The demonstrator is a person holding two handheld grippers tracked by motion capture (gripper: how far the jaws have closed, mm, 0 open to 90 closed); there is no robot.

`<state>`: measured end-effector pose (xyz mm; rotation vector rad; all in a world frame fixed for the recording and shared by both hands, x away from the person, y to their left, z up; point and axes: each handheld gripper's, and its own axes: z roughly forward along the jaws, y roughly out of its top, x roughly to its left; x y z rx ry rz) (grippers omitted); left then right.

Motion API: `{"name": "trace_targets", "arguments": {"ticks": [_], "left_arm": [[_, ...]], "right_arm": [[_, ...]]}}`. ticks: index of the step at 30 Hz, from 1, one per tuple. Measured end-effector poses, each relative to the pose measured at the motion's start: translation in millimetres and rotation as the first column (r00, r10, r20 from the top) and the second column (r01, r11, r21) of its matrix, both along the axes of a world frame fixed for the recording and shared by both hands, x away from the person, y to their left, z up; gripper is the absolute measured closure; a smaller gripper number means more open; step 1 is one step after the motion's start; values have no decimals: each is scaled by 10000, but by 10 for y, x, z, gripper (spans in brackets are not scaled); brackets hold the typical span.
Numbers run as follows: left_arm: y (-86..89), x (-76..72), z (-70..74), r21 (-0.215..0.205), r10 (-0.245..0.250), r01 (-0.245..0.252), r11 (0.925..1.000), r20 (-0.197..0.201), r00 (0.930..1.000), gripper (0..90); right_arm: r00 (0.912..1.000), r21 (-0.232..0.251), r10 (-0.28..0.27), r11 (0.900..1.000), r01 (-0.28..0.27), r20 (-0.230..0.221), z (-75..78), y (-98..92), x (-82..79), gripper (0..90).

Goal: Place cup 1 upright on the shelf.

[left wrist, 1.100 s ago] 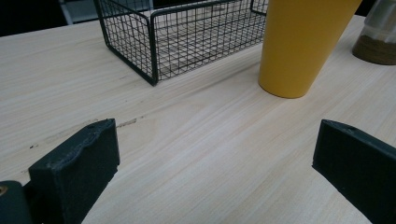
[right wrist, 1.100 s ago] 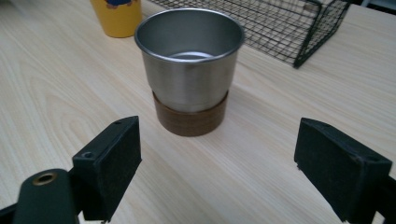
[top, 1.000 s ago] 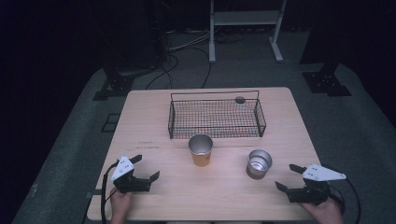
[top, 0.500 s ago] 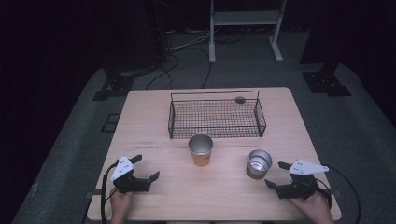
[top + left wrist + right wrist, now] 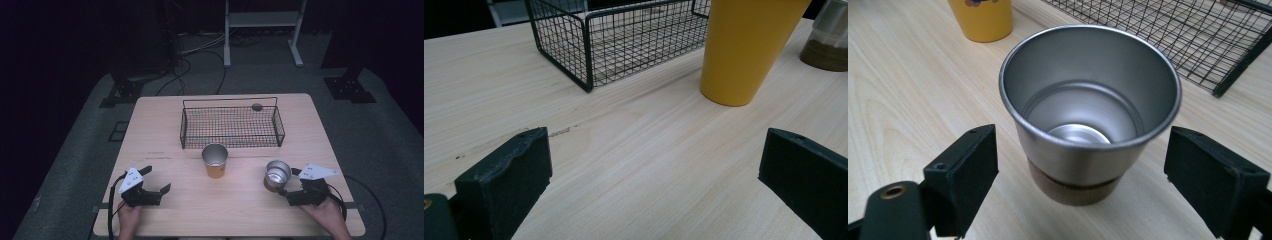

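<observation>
A steel cup with a brown base stands upright at the front right of the wooden table. My right gripper lies just to its right, held by a hand. In the right gripper view the steel cup sits between the two black jaws of that gripper, with a gap on each side; the jaws are open. A yellow cup stands upright at the table's middle. My left gripper rests at the front left, open and holding nothing, with the yellow cup ahead to its right.
A black wire basket sits behind the cups, with a small dark round object at its far right corner. The basket's corner lies ahead of the left gripper, its mesh beyond the steel cup. Dark floor and cables surround the table.
My right gripper has slid left across the table up to the steel cup, so its jaws now flank it. The left gripper and both cups have stayed put.
</observation>
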<state>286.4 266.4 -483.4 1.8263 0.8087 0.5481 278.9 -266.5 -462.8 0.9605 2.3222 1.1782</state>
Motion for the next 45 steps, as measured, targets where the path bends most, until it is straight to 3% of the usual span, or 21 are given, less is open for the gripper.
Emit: {"name": "trace_targets", "arguments": {"ticks": [6,16,23,45], "left_arm": [[0,1,0,-8,8,-8,10000,4,10000,0],[0,1,0,-7,4,-4,10000,14,10000,0],[3,1,1,-13,-9,9,10000,17,10000,0],[5,1,1,-51,-31,31,10000,72,10000,0]], "right_arm": [[10000,-3,-17,10000,17,-9,-9,59,59,130],[9999,-416,-98,9991,103,123,-28,178,138,131],[9999,-652,133,9978,-127,79,10,243,194,132],[9996,-637,233,9977,-241,-136,25,227,195,177]]}}
